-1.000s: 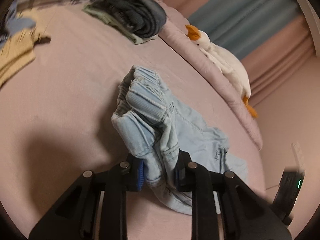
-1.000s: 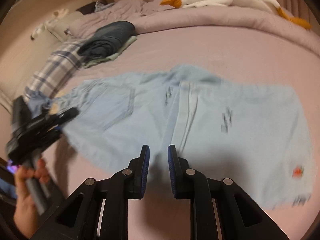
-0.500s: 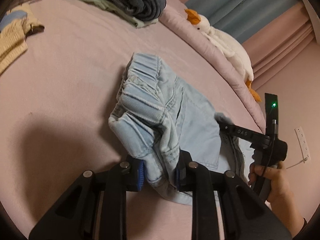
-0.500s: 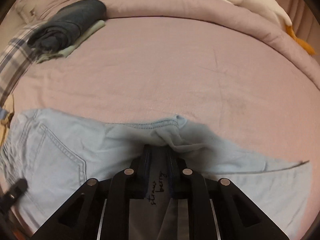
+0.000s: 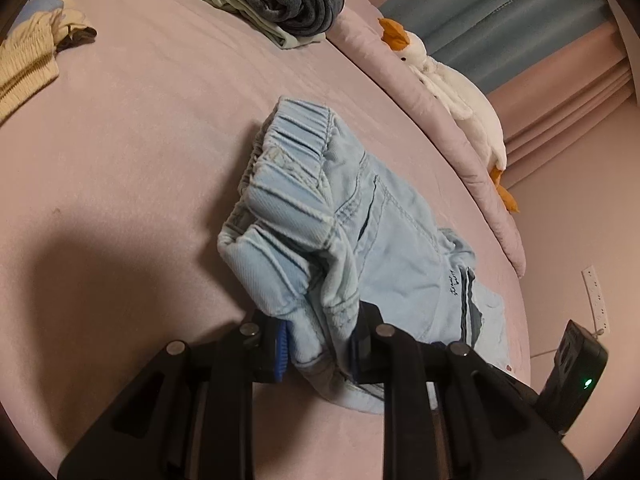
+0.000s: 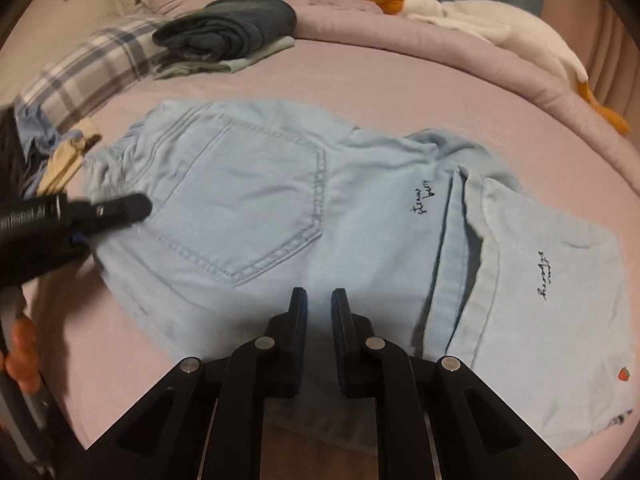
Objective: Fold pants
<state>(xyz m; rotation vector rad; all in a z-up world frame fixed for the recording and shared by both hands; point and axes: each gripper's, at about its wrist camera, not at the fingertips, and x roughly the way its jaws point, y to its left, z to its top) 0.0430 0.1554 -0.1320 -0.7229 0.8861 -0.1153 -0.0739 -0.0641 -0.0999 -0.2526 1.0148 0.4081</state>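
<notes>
At nine o'clock the blurred left gripper [image 6: 80, 220] pinches the waistband of the pants [image 6: 280, 208] spread across the bed [image 6: 360, 72], while at six o'clock the right gripper [image 6: 319, 308] hovers slightly parted, empty, its edge hiding the hem.

1. The pants [image 6: 280, 208] are showing pale blue denim with dark script lettering.
2. The bed sheet [image 5: 140, 140] is looking dusty pink.
3. The plush duck [image 5: 460, 92] is showing white with an orange beak.
4. The pillow [image 6: 92, 68] is wearing grey-blue plaid.
</notes>
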